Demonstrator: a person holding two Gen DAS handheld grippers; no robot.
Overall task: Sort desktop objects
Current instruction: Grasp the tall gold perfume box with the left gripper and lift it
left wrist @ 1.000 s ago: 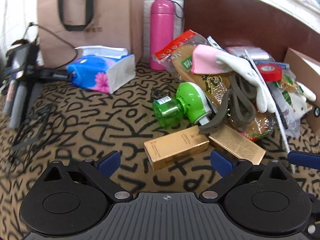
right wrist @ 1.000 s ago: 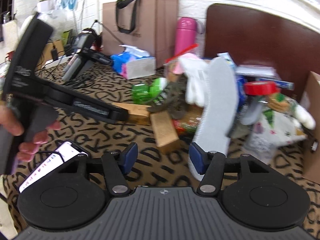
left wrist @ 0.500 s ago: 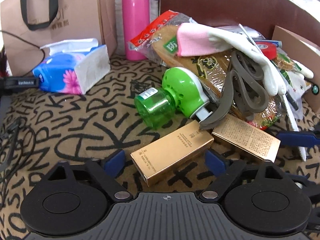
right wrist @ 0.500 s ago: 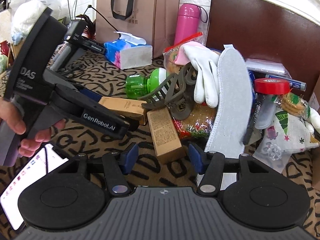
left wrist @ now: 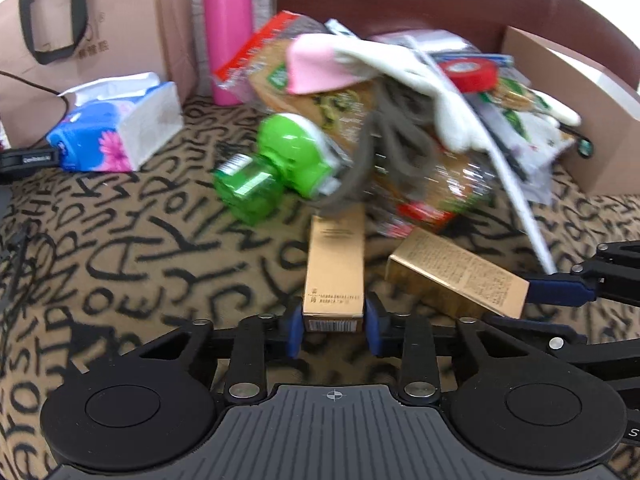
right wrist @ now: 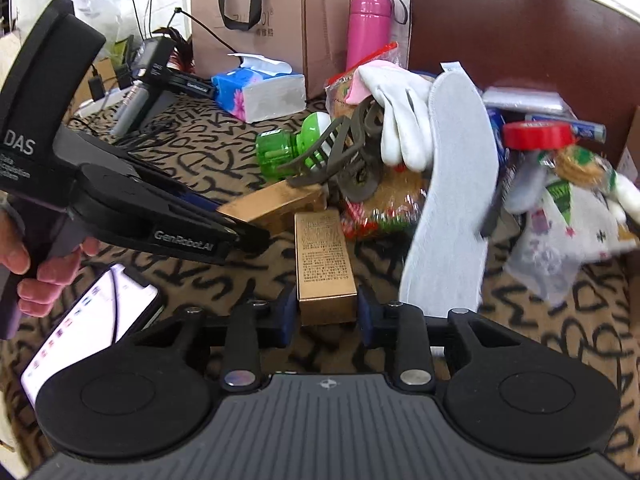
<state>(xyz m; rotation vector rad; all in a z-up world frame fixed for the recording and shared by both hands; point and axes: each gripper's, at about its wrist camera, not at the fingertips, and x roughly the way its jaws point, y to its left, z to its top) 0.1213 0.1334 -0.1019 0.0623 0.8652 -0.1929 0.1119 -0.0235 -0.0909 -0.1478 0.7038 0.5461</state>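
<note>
Two gold cartons lie on the letter-patterned cloth in front of a heap of items. My left gripper [left wrist: 335, 326] has its jaws closing, and the blue pads press the sides of the first gold carton [left wrist: 334, 276], which points away from me. My right gripper [right wrist: 326, 316] is closing too, with its pads against the near end of the second gold carton [right wrist: 324, 264]. In the right wrist view the left gripper [right wrist: 248, 236] reaches in from the left onto the first gold carton [right wrist: 276, 204]. The right gripper's blue finger [left wrist: 556, 292] shows beside the second gold carton [left wrist: 456, 280].
The heap holds a green bottle [left wrist: 276, 164], a white glove [left wrist: 420, 80], red tape [left wrist: 468, 74], a grey insole [right wrist: 452, 200] and a claw clip [right wrist: 348, 152]. A pink flask [left wrist: 228, 32], tissue pack [left wrist: 116, 132], paper bag [left wrist: 100, 20] and cardboard box [left wrist: 568, 112] stand behind. A phone [right wrist: 88, 320] lies near a hand [right wrist: 44, 276].
Both grippers moved in and narrowed from wide open onto a gold carton each. The first carton swung from lying crosswise to pointing straight away from the left gripper.
</note>
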